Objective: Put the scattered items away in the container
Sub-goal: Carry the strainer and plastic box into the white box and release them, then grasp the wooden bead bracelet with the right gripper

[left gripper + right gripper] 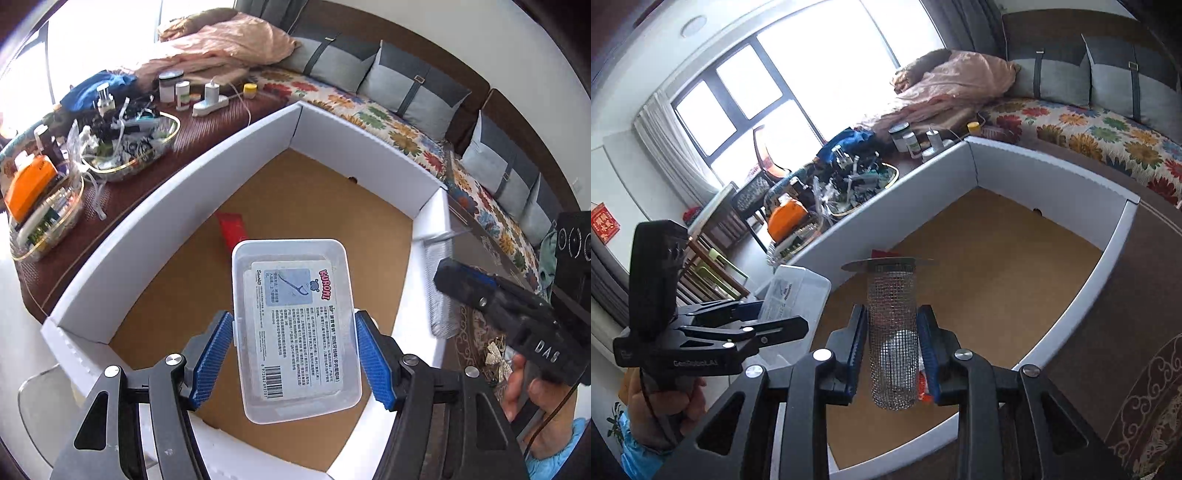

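My left gripper (294, 350) is shut on a clear plastic floss-pick box (295, 325) with a printed label, held above the white-walled container (177, 206) with a brown floor. A red item (232, 229) lies on that floor beyond the box. My right gripper (892, 350) is shut on a metal mesh strainer tube (892, 332) with a flat rim, held over the container's (1115, 236) near edge. The left gripper and its box (792, 291) show at the left of the right wrist view. The strainer (439, 280) shows at the right in the left wrist view.
Glass trays (129, 147) crowded with small items, an orange object (31, 184), jars and bottles (184, 92) stand on the dark table left of the container. A floral-covered sofa (388, 122) with grey cushions and a pink blanket (229, 44) lies behind. A patterned rug (1145, 398) lies at right.
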Tool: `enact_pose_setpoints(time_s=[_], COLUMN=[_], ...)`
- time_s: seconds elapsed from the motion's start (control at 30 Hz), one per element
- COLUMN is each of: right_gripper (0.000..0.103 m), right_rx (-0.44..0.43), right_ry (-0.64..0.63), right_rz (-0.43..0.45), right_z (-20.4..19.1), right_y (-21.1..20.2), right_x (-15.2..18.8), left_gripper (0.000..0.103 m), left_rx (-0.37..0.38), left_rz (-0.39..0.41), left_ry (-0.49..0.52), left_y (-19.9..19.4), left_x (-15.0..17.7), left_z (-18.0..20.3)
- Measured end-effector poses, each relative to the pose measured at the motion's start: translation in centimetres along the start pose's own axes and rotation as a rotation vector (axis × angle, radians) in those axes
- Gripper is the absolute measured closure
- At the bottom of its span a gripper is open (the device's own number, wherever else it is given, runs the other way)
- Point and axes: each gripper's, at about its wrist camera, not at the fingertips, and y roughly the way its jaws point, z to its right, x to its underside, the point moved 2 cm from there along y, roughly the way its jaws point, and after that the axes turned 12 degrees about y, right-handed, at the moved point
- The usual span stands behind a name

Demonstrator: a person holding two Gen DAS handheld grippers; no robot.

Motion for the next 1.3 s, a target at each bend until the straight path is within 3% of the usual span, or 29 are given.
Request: enact_pose_setpoints(time_s=[0.03,0.1,0.13,0.37,0.53,0.67,0.8,1.0,1.1,1.2,1.3], right_gripper=[0.054,0.051,0.050,0.050,0.050,0.050,0.050,0.050,0.050,0.050,0.050], right_rx=[0.014,0.008,0.009,-0.028,-0.045,-0.044,-0.014,0.172,0.283,0.314,0.330], right_ry=[0.010,0.039,0.049,0.108,0.128,0.156,0.204,0.235,0.232,0.271,0.300], right_rz=[0.000,0.006,0.011,0.107,0.171,0.230,0.288,0.366,0.399,0.384,0.333], right_z=[0.5,1.4,1.7,2.6,4.6,8.0,12.3,17.9,19.2,20.2,20.6], right_y=[0.5,0.7,0.6,-4.7,-11.4,-18.4,-25.6,-35.2,-38.1,-38.5,-36.8], right_x=[-0.1,-0.4,-0.7,-0.9,2.1,6.2,11.2,20.0,25.8,30.9,33.9], left_gripper=[0.031,0.011,0.007,0.007,0.007,0.007,0.006,0.006,0.006,0.006,0.006], left_rx=[-0.018,-0.048,-0.056,-0.075,-0.054,-0.022,0.057,0.164,0.165,0.154,0.137], left_rz=[-0.010,-0.018,-0.010,0.040,0.098,0.154,0.178,0.147,0.132,0.112,0.093], left_ry=[0.002,0.003,0.001,-0.022,0.037,0.137,0.265,0.439,0.504,0.549,0.588], left_y=[0.4,1.0,1.0,-1.0,-4.5,-7.3,-8.4,-6.9,-5.3,-3.6,-2.6], left_x=[0.0,0.0,0.0,1.0,2.5,4.3,7.2,12.8,15.8,18.3,20.2], left_z=[-0.2,-0.5,-0.6,0.3,5.4,12.1,20.7,31.9,36.0,38.8,40.8])
